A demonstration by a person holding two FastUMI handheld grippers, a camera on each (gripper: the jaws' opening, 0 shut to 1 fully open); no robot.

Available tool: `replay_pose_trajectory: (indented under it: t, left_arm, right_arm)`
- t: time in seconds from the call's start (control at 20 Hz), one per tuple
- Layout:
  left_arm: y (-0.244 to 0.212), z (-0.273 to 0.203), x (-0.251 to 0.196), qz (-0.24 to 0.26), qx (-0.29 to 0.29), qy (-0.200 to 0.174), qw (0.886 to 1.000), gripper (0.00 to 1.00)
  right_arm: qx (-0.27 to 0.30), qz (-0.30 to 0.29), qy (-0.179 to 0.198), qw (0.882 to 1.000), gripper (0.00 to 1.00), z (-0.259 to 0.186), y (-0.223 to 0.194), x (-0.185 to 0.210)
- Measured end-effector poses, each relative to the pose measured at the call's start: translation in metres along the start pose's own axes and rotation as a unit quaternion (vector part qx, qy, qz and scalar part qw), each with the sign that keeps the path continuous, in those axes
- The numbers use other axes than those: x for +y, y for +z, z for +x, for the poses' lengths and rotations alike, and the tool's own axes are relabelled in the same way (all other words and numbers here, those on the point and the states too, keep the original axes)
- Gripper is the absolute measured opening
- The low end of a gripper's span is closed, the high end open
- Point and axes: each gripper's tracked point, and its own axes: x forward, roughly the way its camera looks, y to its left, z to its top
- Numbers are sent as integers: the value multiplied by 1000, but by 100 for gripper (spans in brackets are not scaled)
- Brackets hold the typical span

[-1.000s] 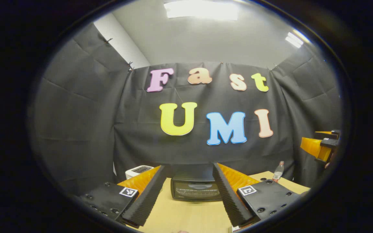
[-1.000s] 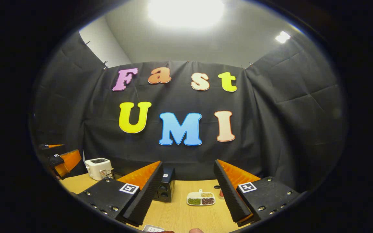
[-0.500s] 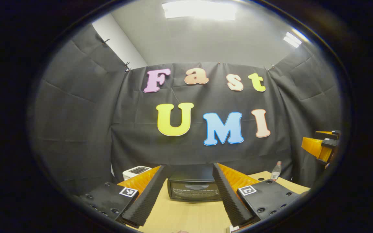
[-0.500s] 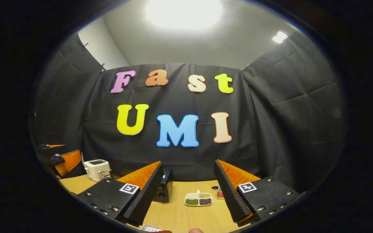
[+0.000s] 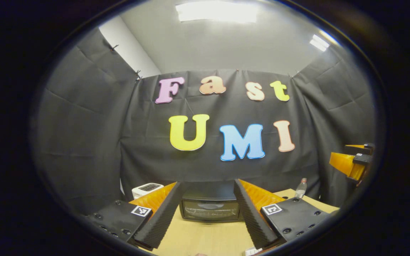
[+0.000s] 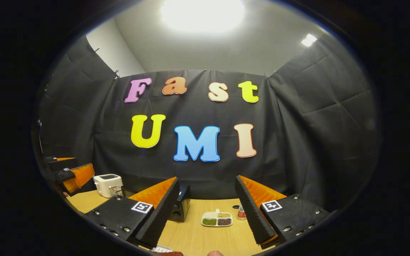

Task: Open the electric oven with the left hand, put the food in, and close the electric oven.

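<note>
In the left gripper view, the left gripper (image 5: 208, 199) is held above the wooden table (image 5: 205, 236) with its 2 fingers spread wide and nothing between them. The electric oven (image 5: 210, 204) is framed in the gap at 6 o'clock, well apart from the fingertips, its door closed; both of its sides are cut off by the fingers. A white toaster (image 5: 146, 188) is seen at 7 o'clock, partly hidden behind the left finger. A clear bottle (image 5: 300, 188) stands at 4 o'clock near the table's far edge. The right gripper (image 5: 351, 161) is caught at 3 o'clock, cut off by the view's edge.

In the right gripper view, the right gripper (image 6: 206, 199) is likewise spread wide and empty. The oven (image 6: 180, 209) is seen at 6 o'clock, mostly covered by the left finger, so its door cannot be made out. A divided dish (image 6: 216, 219) of beans or grains lies between the fingers on the table (image 6: 205, 238), and a small red-and-white container (image 6: 241, 212) stands just beside it, half hidden. The toaster (image 6: 108, 185) sits at 8 o'clock, with the left gripper (image 6: 73, 174) beyond it. At the bottom edge, a white tray (image 6: 161, 249) and something dark red (image 6: 169, 253) are cut off and cannot be identified.
</note>
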Motion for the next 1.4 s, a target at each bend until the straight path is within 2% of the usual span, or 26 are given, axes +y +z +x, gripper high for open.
replay_pose_trajectory:
  t: [0.2,0.45,0.85,1.2,1.25,1.35,1.4]
  left_arm:
    - [-4,7,-3,8,-3,11,1000,99]
    - [-11,34,4,10,-2,6,1000,99]
    - [-53,124,21,-9,7,-37,999,100]
    - [-119,196,24,-16,44,-68,997,100]
    - [-130,205,21,-14,49,-75,996,97]
    - [-149,220,15,-18,61,-87,994,100]
    - [-158,227,11,-20,68,-92,993,97]
  right_arm:
    - [-1,9,17,1000,96,-3,-9,-5]
    - [6,2,11,1000,96,-11,-19,-11]
    - [14,-4,-51,999,96,6,-23,-4]
    - [24,-34,-90,995,95,20,-25,13]
    - [28,-37,-96,994,96,20,-27,15]
    - [34,-42,-108,993,96,20,-30,17]
    - [35,-44,-115,992,96,20,-30,17]
